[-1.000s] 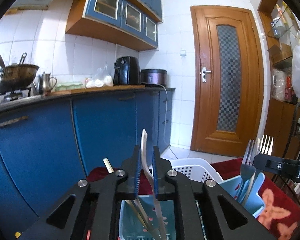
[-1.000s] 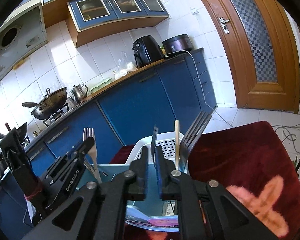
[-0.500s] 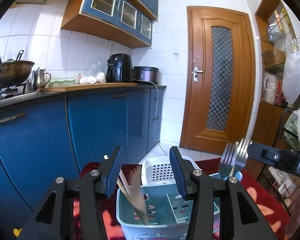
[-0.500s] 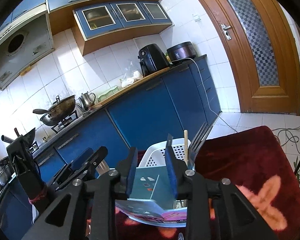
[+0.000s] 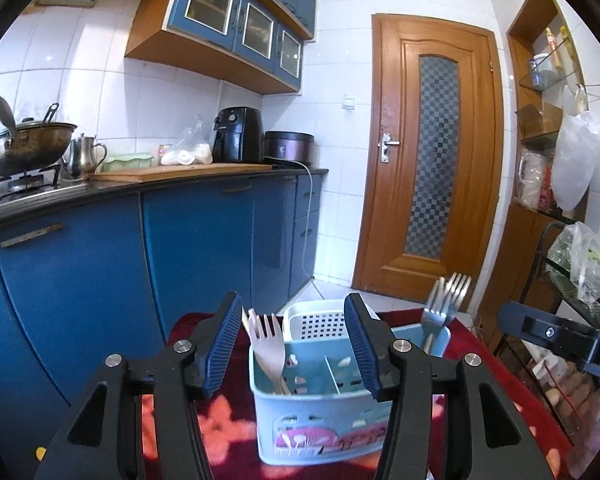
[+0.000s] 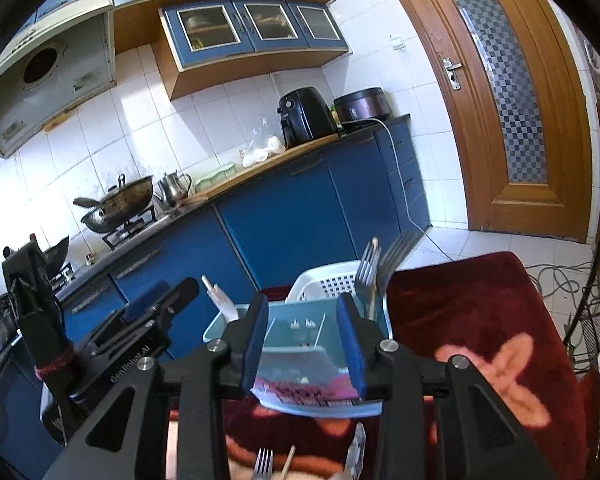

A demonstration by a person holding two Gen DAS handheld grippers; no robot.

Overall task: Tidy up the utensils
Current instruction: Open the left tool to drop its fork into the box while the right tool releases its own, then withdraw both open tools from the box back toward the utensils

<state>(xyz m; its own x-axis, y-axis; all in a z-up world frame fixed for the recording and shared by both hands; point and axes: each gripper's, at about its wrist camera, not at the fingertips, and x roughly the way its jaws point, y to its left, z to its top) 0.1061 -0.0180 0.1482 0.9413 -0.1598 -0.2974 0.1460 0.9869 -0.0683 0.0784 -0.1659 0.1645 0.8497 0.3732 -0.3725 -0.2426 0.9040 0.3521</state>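
- Change vs 1 s ago: both grippers were clenched on utensils, L on the pale wooden fork, R on a metal fork. Now both are released and empty, jaws wide apart.
- L gripper (image 5: 292, 346): spread open, nothing between the blue ribbed pads, sitting back on the near side of the caddy.
- R gripper (image 6: 303, 340): same, jaws parted w/ nothing held, framing the caddy's near wall.
- Meaning: two drop-offs look done, one per hand; both free for the next pick.
- Light-blue plastic cutlery caddy w/ dividers (image 5: 320, 412) stands on the dark red floral cloth (image 6: 480, 320).
- Caddy contents, L wrist view: pale wooden fork (image 5: 266, 340) upright in the left compartment, tines up, w/ a thin wooden stick beside it. Middle compartments look empty.
- Far-right compartment: grey metal forks (image 5: 446, 300), tines up, leaning right. R wrist view shows them (image 6: 374, 276) bunched w/ a wooden stick; exact count unclear.
- White perforated plastic basket (image 5: 320, 322) just behind the caddy, touching or nearly so; contents not visible.
- Still to sort: at the bottom edge of the R wrist view, loose on the cloth near the camera, a small metal fork (image 6: 263, 462), a thin wooden stick and a pale utensil tip, all partly cut off.
- Judgement: task partway; next pick prob. from that near pile.
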